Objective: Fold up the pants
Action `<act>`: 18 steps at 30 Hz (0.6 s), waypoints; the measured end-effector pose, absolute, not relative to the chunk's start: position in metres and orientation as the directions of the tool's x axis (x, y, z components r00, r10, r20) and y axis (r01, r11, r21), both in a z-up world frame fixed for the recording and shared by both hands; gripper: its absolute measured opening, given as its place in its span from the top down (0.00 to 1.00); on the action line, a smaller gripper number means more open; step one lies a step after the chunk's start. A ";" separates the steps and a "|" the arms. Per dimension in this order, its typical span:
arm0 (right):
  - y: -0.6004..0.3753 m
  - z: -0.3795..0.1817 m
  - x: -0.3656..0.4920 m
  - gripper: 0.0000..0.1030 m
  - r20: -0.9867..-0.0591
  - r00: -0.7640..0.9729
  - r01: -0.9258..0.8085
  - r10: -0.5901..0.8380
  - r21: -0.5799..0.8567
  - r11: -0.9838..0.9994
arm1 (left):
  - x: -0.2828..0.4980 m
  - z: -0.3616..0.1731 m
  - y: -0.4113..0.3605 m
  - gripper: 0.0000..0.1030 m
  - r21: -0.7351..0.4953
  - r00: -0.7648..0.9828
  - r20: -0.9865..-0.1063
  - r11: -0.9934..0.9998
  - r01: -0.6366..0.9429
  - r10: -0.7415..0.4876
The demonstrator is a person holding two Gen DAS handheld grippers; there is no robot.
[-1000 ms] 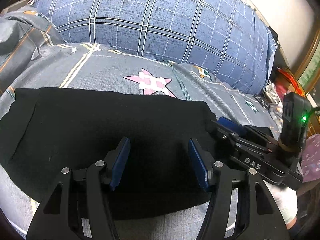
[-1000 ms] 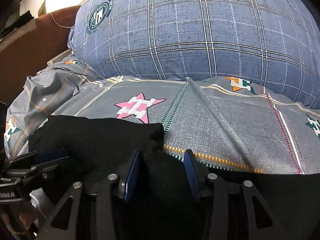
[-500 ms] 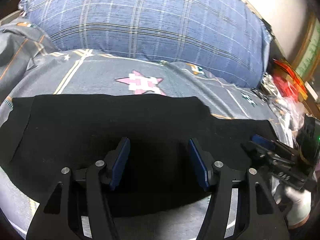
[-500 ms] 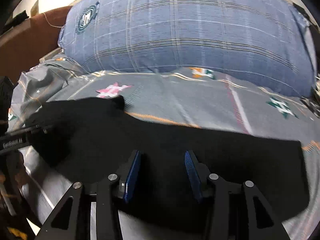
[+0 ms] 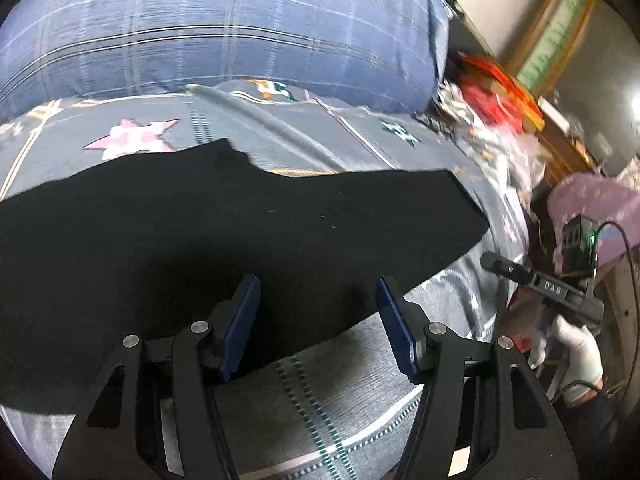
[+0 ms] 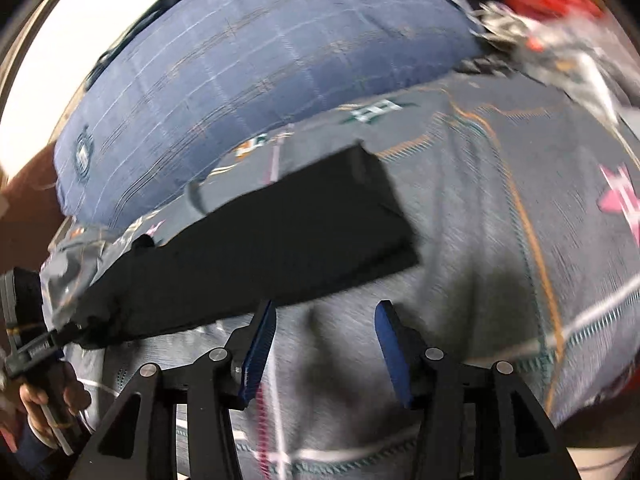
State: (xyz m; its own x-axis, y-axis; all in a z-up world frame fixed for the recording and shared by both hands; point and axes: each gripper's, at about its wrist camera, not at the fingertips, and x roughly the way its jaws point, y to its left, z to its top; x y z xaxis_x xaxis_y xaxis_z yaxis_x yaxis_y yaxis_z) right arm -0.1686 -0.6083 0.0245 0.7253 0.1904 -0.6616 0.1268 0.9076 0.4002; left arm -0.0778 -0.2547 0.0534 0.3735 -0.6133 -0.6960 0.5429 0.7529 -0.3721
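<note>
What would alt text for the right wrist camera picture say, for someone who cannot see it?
Black pants lie flat in a long strip on a grey patterned bedsheet. The right gripper, its blue-padded jaws opening with nothing between them, hovers over bare sheet near the pants' edge. A big blue plaid pillow lies behind; the picture is motion-blurred.

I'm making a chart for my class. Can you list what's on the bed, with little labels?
pants: black pants lying flat on the bed sheet
sheet: grey sheet with a pink star
pillow: blue checked pillow behind the pants
left gripper: open, nothing held
right gripper: jaws opening, nothing between them
</note>
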 end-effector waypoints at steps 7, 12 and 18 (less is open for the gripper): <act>-0.623 0.018 -0.159 0.43 -0.588 0.767 0.098 0.255 0.500 0.860 | -0.056 0.056 -0.290 0.42 -0.433 0.291 -0.699 0.710 0.556 -0.654; -0.630 0.014 -0.150 0.33 -0.496 0.814 0.056 0.301 0.583 0.810 | -0.041 0.059 -0.329 0.42 -0.396 0.256 -0.722 0.688 0.608 -0.642; -0.635 0.010 -0.150 0.33 -0.426 0.847 0.036 0.317 0.641 0.766 | -0.015 0.068 -0.380 0.42 -0.365 0.221 -0.735 0.648 0.668 -0.641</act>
State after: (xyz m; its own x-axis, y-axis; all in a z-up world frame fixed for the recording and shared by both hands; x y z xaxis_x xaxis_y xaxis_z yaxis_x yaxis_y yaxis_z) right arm -0.1499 -0.6348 0.0102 0.8472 0.3168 -0.4264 0.0361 0.7664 0.6413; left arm -0.0148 -0.3798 0.0679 0.2206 -0.6411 -0.7351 0.6680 0.6484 -0.3651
